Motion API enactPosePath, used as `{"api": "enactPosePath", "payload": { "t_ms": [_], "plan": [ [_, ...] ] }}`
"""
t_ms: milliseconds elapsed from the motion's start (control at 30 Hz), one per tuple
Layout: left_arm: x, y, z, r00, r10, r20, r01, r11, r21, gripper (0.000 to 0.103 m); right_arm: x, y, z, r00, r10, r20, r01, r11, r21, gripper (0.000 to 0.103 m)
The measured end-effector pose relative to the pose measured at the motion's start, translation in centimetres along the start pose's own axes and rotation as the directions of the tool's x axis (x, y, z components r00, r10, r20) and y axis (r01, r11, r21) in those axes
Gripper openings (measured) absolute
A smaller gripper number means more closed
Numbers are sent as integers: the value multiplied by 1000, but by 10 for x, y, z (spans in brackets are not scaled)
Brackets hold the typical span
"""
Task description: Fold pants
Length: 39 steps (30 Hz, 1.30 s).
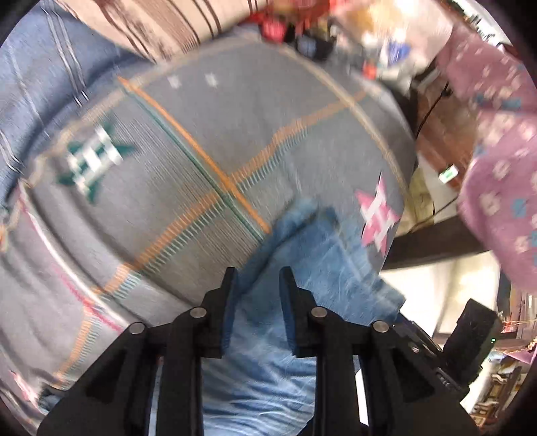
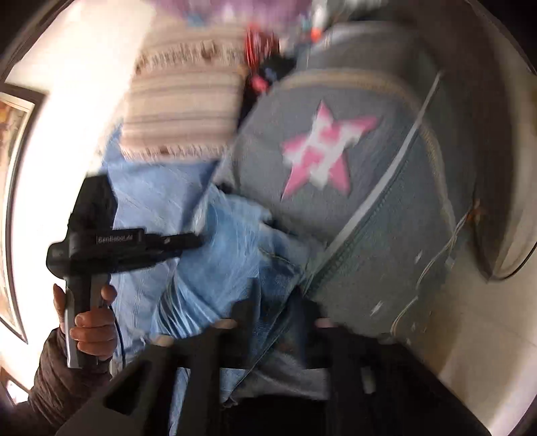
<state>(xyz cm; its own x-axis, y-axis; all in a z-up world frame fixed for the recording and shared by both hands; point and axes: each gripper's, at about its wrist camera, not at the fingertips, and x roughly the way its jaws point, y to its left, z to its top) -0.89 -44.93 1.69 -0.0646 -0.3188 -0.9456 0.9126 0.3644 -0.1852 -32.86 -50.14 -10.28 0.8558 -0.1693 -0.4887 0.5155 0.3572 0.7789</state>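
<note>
Heavy motion blur, blown-out daylight glare

We see a bed covered by a grey blanket [image 1: 255,127] that fills the centre of the left wrist view, patterned with orange and teal stripes, a green star at left and a pink star [image 1: 377,218] at lower right. Blue denim pants [image 1: 315,255] lie on it at lower centre. A striped cream cloth [image 1: 174,23] lies at top left.
</note>
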Motion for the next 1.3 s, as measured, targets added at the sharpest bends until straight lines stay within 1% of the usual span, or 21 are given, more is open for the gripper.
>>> {"api": "enactPosePath", "payload": {
  "t_ms": [33, 67, 100, 167, 200, 300, 333, 400, 533, 600, 667, 733, 867, 900, 933, 967, 1033, 1133, 1167, 1233, 1300],
  "plan": [
    [-9, 3, 1, 1000, -9, 20, 9, 1000, -4, 48, -7, -2, 0, 1000, -19, 21, 19, 1000, -1, 61],
    [-15, 3, 0, 999, -26, 33, 26, 1000, -2, 62, -11, -6, 0, 999, -26, 34, 26, 1000, 3, 62],
    [-16, 0, 1, 999, -38, 34, 38, 999, 12, 65, -8, -7, 1, 999, -28, 32, 28, 1000, 10, 62],
    [-6, -10, 3, 999, -39, 2, 39, 998, 58, 65, -1, -9, 0, 999, -20, 25, 19, 999, 30, 62],
    [3, -17, 5, 999, -34, -16, 35, 997, 75, 65, 5, -8, -1, 1000, 6, 23, -7, 999, 40, 62],
    [24, -30, 9, 998, 28, -51, -21, 990, 138, 65, 20, 2, -1, 1000, 22, 9, -22, 1000, 12, 62],
    [30, -31, 12, 998, 31, -63, -22, 990, 139, 65, 26, 3, -2, 1000, 20, -8, -20, 1000, 10, 62],
    [42, -33, 16, 995, 21, -98, -7, 989, 146, 65, 39, 9, -3, 997, 59, -42, -58, 998, 17, 56],
    [58, -38, 22, 991, 53, -123, -26, 976, 214, 65, 39, 22, -4, 993, 113, -43, -115, 992, -51, 56],
    [65, -45, 23, 989, 61, -137, -24, 966, 257, 65, 41, 18, -1, 992, 112, -50, -114, 992, -55, 54],
    [70, -53, 24, 987, 84, -137, -36, 946, 322, 67, 41, 8, 1, 989, 134, -56, -135, 991, -18, 51],
    [73, -61, 27, 987, 90, -130, -35, 926, 376, 73, 41, 2, 1, 984, 169, -59, -169, 986, 9, 50],
    [77, -74, 31, 988, 77, -130, -11, 895, 446, 74, 44, 5, 0, 979, 195, -64, -196, 981, -7, 50],
    [77, -76, 32, 989, 74, -125, -7, 883, 469, 74, 45, 5, 1, 977, 201, -64, -202, 979, -6, 50],
    [78, -79, 33, 991, 75, -109, -10, 862, 507, 74, 45, 5, 0, 975, 211, -65, -211, 977, -6, 50],
    [79, -81, 34, 992, 77, -102, -12, 851, 525, 76, 46, 6, 1, 974, 216, -66, -216, 976, -4, 50],
    [79, -81, 37, 991, 67, -112, 6, 834, 552, 76, 47, 6, 1, 972, 225, -70, -225, 974, 0, 50],
    [83, -89, 39, 988, 77, -130, 15, 806, 591, 76, 46, 7, 1, 972, 222, -77, -223, 975, -7, 50],
    [83, -89, 38, 987, 71, -146, 31, 803, 596, 79, 47, 8, 1, 973, 219, -77, -221, 975, -9, 50],
    [83, -93, 34, 984, 40, -175, 76, 791, 607, 79, 47, 9, 1, 973, 216, -78, -218, 976, -14, 50],
    [81, -97, 29, 976, -19, -216, 148, 788, 598, 75, 48, 9, 2, 974, 213, -76, -215, 976, -17, 47]
  ]
}}
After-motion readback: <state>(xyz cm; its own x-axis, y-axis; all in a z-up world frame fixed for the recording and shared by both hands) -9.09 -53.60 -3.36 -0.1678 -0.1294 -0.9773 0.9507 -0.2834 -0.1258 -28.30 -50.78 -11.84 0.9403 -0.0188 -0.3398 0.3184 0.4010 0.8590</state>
